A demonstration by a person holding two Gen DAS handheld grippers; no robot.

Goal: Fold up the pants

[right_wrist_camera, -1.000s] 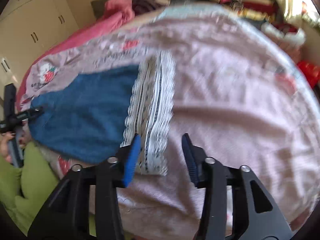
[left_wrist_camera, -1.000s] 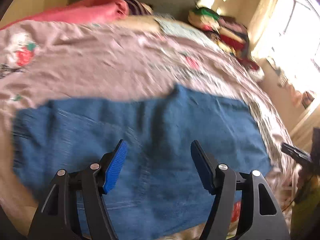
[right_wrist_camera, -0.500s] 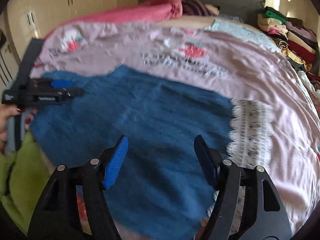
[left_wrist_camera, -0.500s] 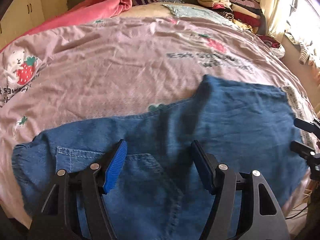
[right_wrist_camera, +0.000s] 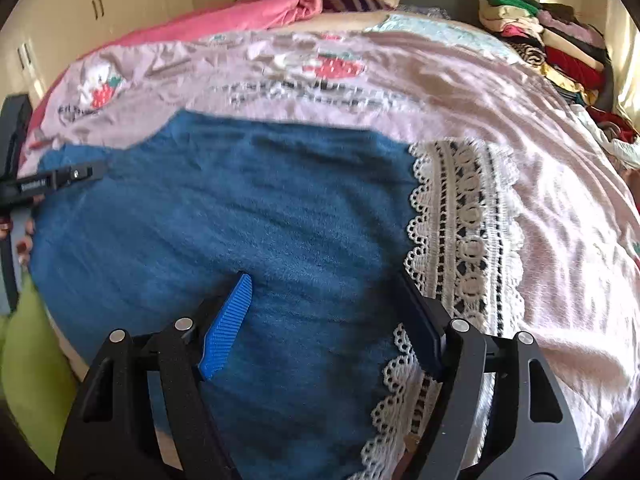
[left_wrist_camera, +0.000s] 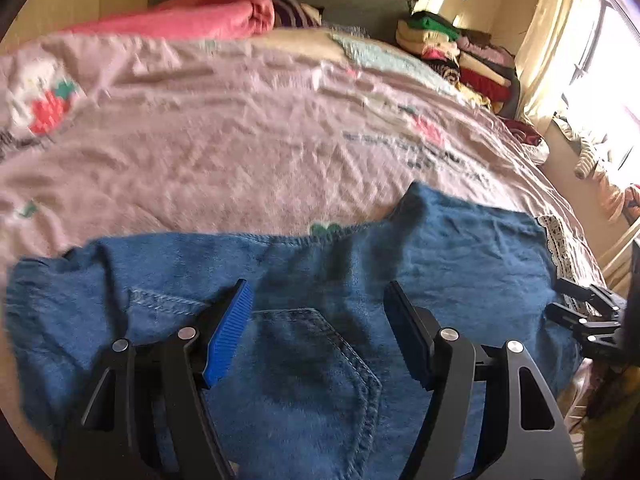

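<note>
Blue denim pants (left_wrist_camera: 460, 256) with white lace leg hems (right_wrist_camera: 464, 236) lie spread flat on a pink printed bedsheet (left_wrist_camera: 240, 140). My left gripper (left_wrist_camera: 320, 332) is open and empty, low over the waist end by the back pocket (left_wrist_camera: 328, 364). My right gripper (right_wrist_camera: 324, 320) is open and empty, low over the leg end (right_wrist_camera: 248, 216) beside the lace. Each gripper shows at the other view's edge: the right one in the left wrist view (left_wrist_camera: 580, 308), the left one in the right wrist view (right_wrist_camera: 52, 180).
A rolled pink blanket (left_wrist_camera: 208, 16) lies at the head of the bed. A stack of folded clothes (left_wrist_camera: 460, 56) sits at the far right by a bright window. Cream cupboards (right_wrist_camera: 100, 4) stand at the left. Green fabric (right_wrist_camera: 28, 360) hangs at the bed's near edge.
Both grippers have swung back over the pants and come closer to the fabric. The right gripper's fingers have widened since a second ago. The pants lie as before.
</note>
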